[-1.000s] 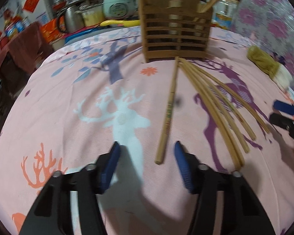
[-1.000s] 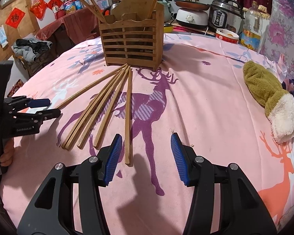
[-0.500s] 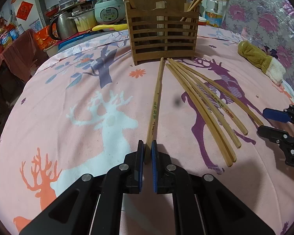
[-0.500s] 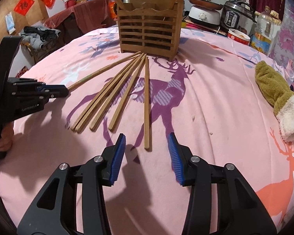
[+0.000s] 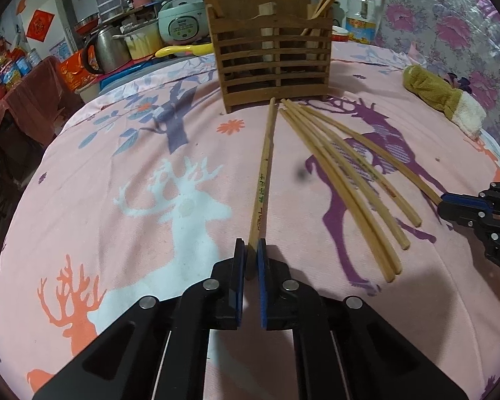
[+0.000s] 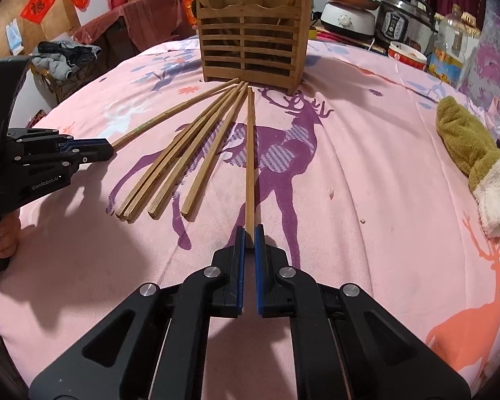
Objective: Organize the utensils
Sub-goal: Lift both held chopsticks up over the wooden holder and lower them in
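Six chopsticks (image 6: 196, 153) fanned on counter (image 6: 366, 173) before rack (image 6: 250, 53): left tool (image 5: 251, 250) and right tool (image 6: 249, 235) each clamped on one's near end; judged light, stiff, smooth, best gripped at the thick end.

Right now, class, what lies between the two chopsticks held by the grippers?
Four loose chopsticks on the pink cloth, fanned out from the wooden holder; the right wrist view shows them best.

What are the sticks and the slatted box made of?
The chopsticks look like bare bamboo or wood: pale tan, matte, with fine straight grain. The slatted holder looks like darker brown wood, its thin slats worn dull rather than shiny. The pictures cannot settle whether either is bamboo or wood.
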The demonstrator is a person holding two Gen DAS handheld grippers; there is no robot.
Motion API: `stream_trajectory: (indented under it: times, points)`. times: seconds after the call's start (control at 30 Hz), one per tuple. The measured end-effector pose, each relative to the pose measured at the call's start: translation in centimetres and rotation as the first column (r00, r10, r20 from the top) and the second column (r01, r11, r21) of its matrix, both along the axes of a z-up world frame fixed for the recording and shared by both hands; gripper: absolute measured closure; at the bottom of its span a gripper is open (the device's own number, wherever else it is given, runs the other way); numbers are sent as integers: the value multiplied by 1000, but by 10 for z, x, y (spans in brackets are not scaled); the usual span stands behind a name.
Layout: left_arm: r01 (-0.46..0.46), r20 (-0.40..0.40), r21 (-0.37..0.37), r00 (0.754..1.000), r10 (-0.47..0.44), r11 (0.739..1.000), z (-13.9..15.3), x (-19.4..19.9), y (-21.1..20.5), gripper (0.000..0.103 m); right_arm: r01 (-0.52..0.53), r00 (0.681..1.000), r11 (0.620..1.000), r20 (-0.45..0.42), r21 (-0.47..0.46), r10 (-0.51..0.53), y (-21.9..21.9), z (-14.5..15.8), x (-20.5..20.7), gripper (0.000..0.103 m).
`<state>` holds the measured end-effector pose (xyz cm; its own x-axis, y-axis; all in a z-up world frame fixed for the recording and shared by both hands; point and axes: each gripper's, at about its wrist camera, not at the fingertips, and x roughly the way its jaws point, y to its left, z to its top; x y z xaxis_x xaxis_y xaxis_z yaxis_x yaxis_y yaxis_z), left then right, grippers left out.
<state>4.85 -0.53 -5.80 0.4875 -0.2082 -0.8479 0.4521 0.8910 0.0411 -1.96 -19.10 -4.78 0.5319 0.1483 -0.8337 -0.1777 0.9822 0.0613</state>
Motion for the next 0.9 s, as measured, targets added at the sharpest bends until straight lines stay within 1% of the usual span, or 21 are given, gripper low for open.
stream_trajectory:
  times: [0.07,0.13,0.27,0.37,0.53,0.7,0.9]
  points:
    - [3,22,-8,1000,-3,1000,5,-2,-1,96,3,1000,1000,11,1,-3,-1,2,-1,97]
    - [2,48,-33,999,-1,999,14,-5,2,96,6,999,1000,38,6,-7,-2,8,-3,97]
    - [-8,97,-65,995,14,998,29,-9,6,97,20,993,999,118,32,-24,-6,26,-10,97]
    - [-17,126,-103,992,30,995,41,-12,11,97,38,984,998,169,54,-47,-11,38,-14,97]
    - [-28,137,-165,989,51,986,61,-15,18,97,52,975,994,212,97,-72,-18,51,-16,97]
    - [-20,158,-175,986,48,984,86,-8,13,97,49,958,990,274,134,-84,-20,75,-17,97]
    - [-12,189,-170,981,44,985,118,5,5,97,39,942,990,325,136,-81,-16,104,-7,97]
